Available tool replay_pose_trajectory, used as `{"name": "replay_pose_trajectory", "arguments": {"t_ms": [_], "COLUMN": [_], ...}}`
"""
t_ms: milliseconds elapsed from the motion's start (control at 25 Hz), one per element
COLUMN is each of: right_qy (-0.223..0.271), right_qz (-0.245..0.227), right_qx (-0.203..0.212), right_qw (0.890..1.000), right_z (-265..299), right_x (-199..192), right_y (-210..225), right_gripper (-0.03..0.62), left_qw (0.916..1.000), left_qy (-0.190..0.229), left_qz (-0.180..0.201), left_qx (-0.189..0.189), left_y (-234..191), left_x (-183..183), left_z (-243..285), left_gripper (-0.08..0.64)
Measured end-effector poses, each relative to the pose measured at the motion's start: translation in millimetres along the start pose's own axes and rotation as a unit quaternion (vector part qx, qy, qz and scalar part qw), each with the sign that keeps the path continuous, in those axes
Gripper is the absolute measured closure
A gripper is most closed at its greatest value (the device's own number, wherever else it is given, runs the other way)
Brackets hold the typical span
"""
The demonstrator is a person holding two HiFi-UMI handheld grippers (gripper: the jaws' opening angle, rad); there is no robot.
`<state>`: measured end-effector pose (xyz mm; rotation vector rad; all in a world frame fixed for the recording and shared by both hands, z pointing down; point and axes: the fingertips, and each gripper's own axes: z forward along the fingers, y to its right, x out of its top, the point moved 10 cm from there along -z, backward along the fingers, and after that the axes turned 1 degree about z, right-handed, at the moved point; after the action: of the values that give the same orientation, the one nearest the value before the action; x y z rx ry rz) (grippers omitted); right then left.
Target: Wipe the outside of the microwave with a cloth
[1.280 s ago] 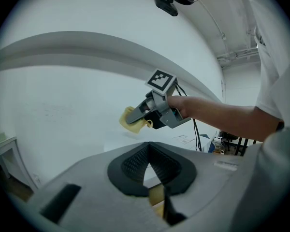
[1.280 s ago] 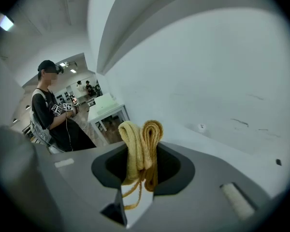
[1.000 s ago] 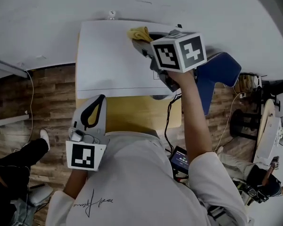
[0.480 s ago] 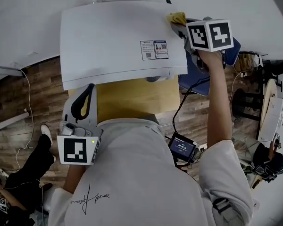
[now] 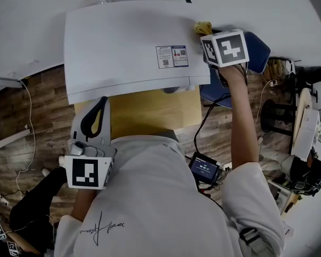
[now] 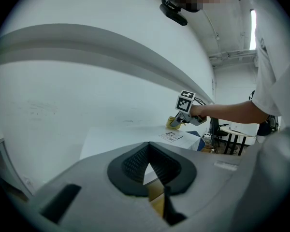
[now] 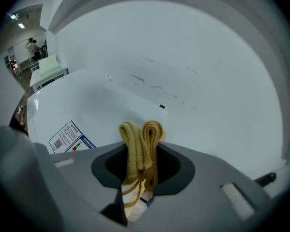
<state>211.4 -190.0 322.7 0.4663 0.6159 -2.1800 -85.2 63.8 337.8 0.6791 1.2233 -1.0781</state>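
Cloth: the yellow cloth (image 7: 141,141) is folded into a bunch and sits at the far right corner of the microwave's top.
Microwave: the white microwave (image 5: 117,47) stands on a yellow tabletop (image 5: 150,114), with a small sticker (image 5: 172,56) on its top.
Right gripper: the right gripper (image 5: 206,33) reaches out over that corner, and its fingers are pinched tight on the cloth.
Left gripper: the left gripper (image 5: 98,111) hangs low, close to the person's body and well away from the cloth. Its fingers are pressed together with nothing in them.
Done so far: I think the top is being wiped, since the cloth is at its far edge. The top looks white with no marks, but I cannot tell which parts have been rubbed.
Still to do: the front and the sides look like they are still waiting. The cloth is not near them.
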Motion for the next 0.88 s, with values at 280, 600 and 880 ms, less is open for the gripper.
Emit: {"name": "replay_pose_trajectory", "arguments": {"t_ms": [280, 600, 880], "right_qy": [0.004, 0.006, 0.018], "right_qz": [0.016, 0.007, 0.012], "right_qx": [-0.001, 0.014, 0.030], "right_qw": [1.000, 1.000, 0.999], "right_z": [-2.2, -3.7, -3.6], "right_x": [0.7, 9.1, 18.6], "right_y": [-10.1, -30.8, -44.5], "right_gripper": [0.471, 0.471, 0.471], "left_qw": [0.9999, 0.9999, 0.9999], "left_qy": [-0.003, 0.002, 0.002], "left_qz": [-0.006, -0.004, -0.008], "left_qx": [-0.009, -0.012, -0.012], "left_y": [-1.5, -4.7, -7.0], "left_x": [-3.5, -1.6, -1.5], "left_z": [-1.0, 0.4, 0.1], "left_gripper": [0.565, 0.565, 0.565]}}
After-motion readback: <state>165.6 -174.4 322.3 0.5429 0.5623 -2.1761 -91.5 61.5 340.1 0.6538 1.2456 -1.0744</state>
